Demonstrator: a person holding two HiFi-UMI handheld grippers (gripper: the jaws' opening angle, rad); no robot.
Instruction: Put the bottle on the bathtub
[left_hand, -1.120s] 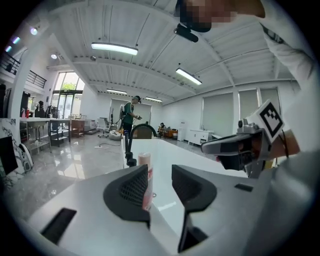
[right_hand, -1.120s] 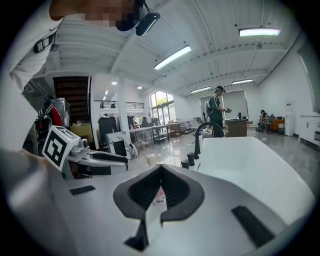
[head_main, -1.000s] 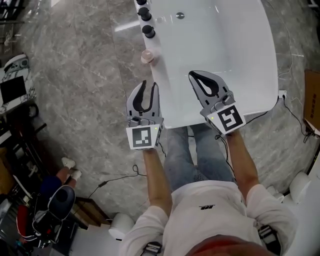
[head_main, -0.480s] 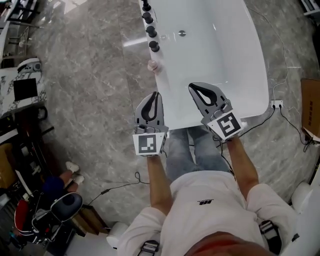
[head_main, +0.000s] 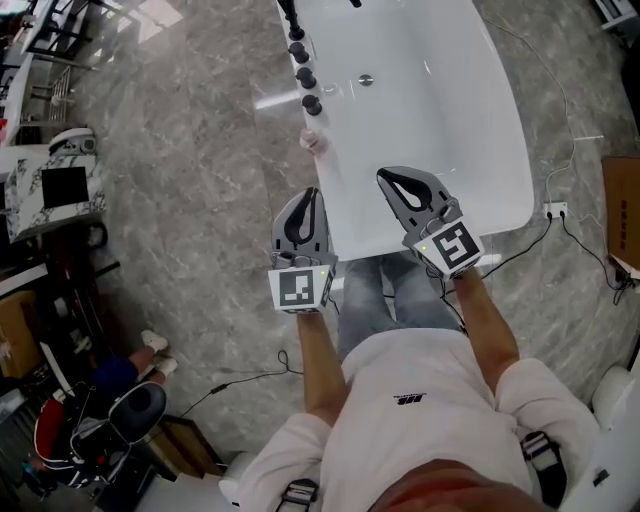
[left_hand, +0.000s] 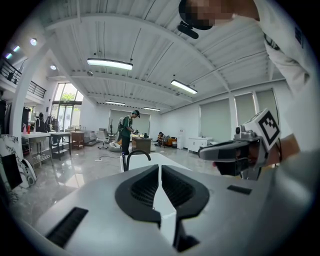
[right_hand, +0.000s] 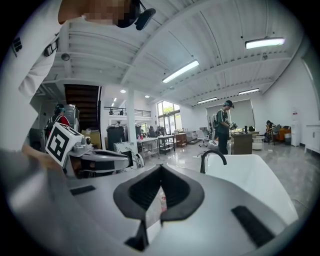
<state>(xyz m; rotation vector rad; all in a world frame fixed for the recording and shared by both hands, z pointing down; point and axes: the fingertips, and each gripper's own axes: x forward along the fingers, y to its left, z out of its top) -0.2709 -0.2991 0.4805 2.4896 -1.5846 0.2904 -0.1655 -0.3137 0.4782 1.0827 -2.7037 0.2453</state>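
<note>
The left gripper's (head_main: 311, 192) fingers (left_hand: 142, 187) are pressed together along their whole length, with nothing between them. The right gripper's (head_main: 384, 175) fingers (right_hand: 145, 190) meet at the tips and leave a loop-shaped gap behind them, and they hold nothing either. The two grippers are level with each other and side by side but apart, and both point the same way.

Straight ahead of the left fingertips, and clear of them, a small pinkish bottle (head_main: 313, 141) stands upright on the rim of the white bathtub (head_main: 500, 120). Neither gripper touches it. Beyond the bottle, along the same rim, is a row of black knobs (head_main: 305, 78), and then a black curved faucet (left_hand: 135, 156) at the far end.

The left fingers hang over the grey marble floor (head_main: 190, 200), just beside the tub's near corner. The right fingers are above the tub's near end, over its bare white inside. To the right of the right fingers, past the tub's rim, a white power strip (head_main: 555, 210) lies on the floor with its cable trailing away. Behind the grippers are the forearms and white shirt (head_main: 420, 420) of the person holding them.
</note>
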